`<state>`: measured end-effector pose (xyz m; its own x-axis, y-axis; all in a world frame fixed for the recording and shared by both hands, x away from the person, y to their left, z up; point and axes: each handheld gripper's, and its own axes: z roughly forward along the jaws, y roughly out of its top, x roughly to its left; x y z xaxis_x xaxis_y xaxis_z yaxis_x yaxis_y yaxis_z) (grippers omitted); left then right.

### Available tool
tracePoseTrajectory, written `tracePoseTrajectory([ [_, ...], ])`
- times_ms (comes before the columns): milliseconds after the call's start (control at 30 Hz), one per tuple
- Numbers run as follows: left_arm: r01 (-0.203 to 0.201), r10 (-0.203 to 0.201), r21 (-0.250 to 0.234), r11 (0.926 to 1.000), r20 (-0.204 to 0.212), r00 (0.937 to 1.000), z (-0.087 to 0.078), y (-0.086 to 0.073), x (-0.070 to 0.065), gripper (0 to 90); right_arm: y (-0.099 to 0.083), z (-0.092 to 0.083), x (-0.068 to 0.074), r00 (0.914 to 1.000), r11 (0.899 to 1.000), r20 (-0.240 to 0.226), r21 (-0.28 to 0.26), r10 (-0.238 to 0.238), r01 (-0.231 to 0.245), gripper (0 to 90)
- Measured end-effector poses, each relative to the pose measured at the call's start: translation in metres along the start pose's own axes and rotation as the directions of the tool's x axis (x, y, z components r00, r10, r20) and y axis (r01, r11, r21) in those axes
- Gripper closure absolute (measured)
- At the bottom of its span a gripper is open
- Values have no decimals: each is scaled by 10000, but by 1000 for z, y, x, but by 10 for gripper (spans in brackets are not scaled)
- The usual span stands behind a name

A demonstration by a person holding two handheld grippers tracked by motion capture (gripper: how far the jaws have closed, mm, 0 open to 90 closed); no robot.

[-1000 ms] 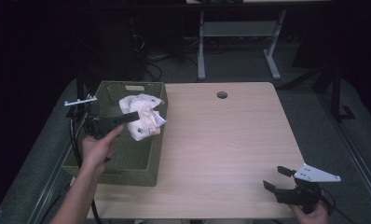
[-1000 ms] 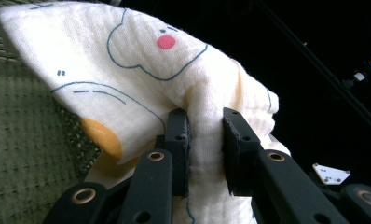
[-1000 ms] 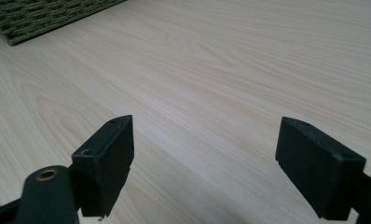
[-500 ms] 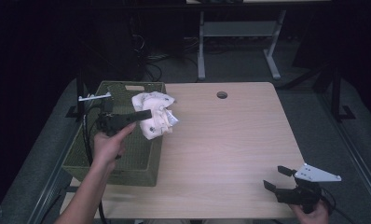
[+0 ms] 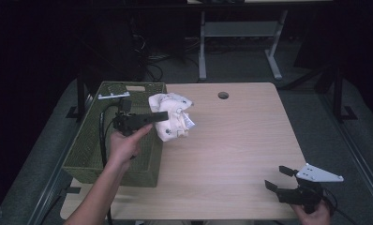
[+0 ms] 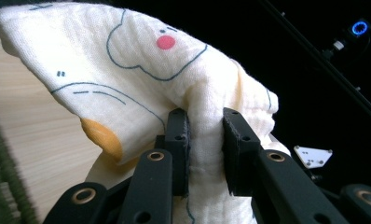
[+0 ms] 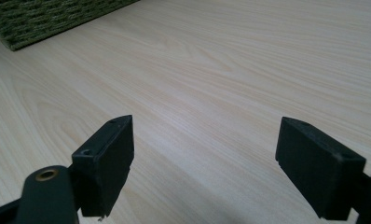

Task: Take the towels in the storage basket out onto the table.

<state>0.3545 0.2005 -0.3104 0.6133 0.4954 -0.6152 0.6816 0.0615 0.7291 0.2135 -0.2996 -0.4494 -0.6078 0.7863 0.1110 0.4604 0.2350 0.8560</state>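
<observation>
**Cloth held over the basket's edge**

The table [image 5: 241, 140] is pale wood, with a small round hole [image 5: 223, 95] near its far edge. At its left end stands a green woven basket [image 5: 88, 150], its right wall along the table's left part; a corner of it also appears at the top left of the right gripper view [image 7: 48, 21].

The cloth [image 5: 173, 117] is white with a printed outline drawing, a red dot and an orange patch. It hangs bunched in the air just past the basket's right wall, above the table near the far left. In the left gripper view the cloth [image 6: 127, 79] drapes over the jaw tips and a fold runs down between them.

The left gripper [image 5: 163, 116] points toward the right, level, held by a hand [image 5: 123, 145] above the basket. Its jaws are clamped on the fold of cloth.

The right gripper [image 5: 280, 178] sits low at the table's near right corner, well apart from the cloth. Its jaws stand wide apart, with bare wood between them [image 7: 204, 163].
</observation>
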Motion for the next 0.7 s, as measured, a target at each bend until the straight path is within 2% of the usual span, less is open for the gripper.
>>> tracePoseTrajectory([
  [300,-208,205,376,9991,102,9997,24,-2,-8,739,0,0,0,10000,10000,-44,-62,27,-27,187],
  [700,-202,181,703,9973,303,9994,54,-8,-13,739,0,-1,-1,10000,9999,-57,-96,72,-73,187],
])
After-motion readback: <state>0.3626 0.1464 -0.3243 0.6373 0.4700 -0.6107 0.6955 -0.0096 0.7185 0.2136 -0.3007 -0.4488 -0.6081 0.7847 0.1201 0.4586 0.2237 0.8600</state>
